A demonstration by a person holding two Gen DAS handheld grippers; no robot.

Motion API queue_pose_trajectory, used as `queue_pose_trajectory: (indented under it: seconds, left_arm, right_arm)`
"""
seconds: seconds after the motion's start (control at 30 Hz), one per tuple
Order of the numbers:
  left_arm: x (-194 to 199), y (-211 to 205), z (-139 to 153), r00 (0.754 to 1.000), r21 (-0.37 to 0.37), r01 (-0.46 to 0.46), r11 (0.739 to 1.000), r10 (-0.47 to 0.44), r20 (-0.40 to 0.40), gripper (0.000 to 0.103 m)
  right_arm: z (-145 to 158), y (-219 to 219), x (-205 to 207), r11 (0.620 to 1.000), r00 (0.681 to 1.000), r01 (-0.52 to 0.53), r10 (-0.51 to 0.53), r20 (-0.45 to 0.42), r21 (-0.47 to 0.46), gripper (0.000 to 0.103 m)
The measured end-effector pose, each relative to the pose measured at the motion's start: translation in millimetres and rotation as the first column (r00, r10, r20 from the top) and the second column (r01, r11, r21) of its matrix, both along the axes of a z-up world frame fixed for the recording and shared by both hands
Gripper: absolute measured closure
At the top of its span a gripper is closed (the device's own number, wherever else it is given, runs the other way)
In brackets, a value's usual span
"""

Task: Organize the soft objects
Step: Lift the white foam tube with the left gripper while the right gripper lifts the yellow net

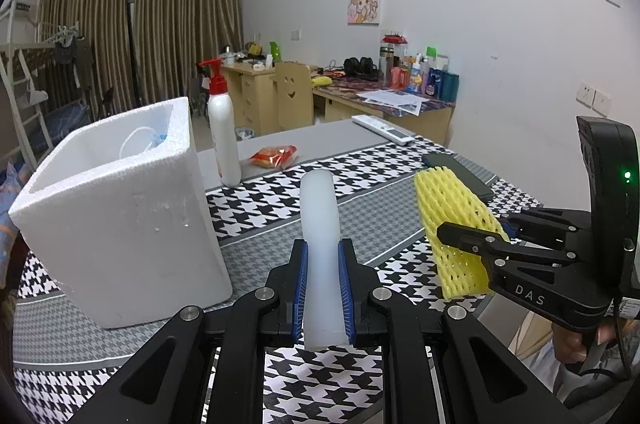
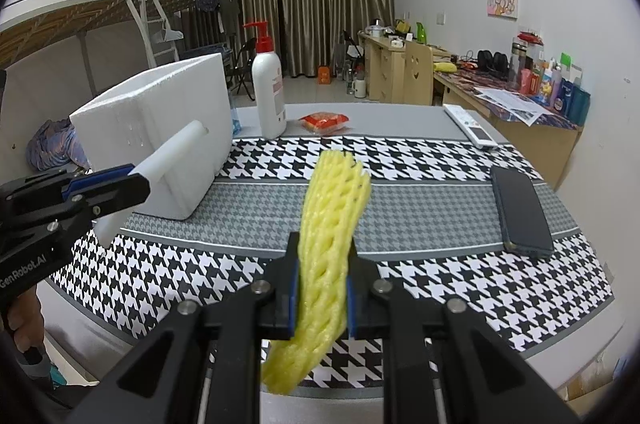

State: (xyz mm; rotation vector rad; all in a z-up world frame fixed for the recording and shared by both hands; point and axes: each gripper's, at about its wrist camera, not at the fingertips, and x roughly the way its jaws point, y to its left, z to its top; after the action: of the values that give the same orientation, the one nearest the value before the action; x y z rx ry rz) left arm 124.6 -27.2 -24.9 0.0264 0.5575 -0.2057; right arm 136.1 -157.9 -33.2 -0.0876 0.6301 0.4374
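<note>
Left gripper (image 1: 323, 288) is clenched on a white foam rod (image 1: 320, 220), which projects forward from between its blue pads at lower centre of the left wrist view, raised clear of the desk (image 1: 360, 220). Right gripper (image 2: 322, 290) is clenched on a yellow foam net sleeve (image 2: 328, 224), squeezed flat at the grasp and drooping below the fingers at lower centre of the right wrist view. White foam box (image 1: 120, 224) stands open-topped at left of the left wrist view, beside a pump bottle (image 1: 223, 136). Judgement: both soft items are in transit to the box. Recommended practice: raise each item above the rim before crossing over, enter one gripper at a time to avoid a clash, and let go only once the item is well inside. A phone (image 2: 520, 212) and remote (image 2: 470, 130) lie apart at right.
</note>
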Motion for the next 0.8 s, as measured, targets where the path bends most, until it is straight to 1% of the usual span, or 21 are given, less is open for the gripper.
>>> queue_pose_trajectory:
  seconds: [0.43, 0.8]
  left_arm:
    - [-8.3, 4.2, 8.6, 0.999, 0.000, 0.003, 1.000, -0.003, 0.035, 0.087]
    - [-13.8, 8.6, 15.7, 0.998, 0.003, -0.003, 1.000, 0.003, 0.058, 0.087]
  right_arm:
    - [6.4, -0.6, -4.0, 1.000, 0.999, -0.001, 0.001, 0.034, 0.009, 0.081]
    - [10.5, -2.1, 1.5, 1.000, 0.999, -0.011, 0.010, 0.049, 0.022, 0.081]
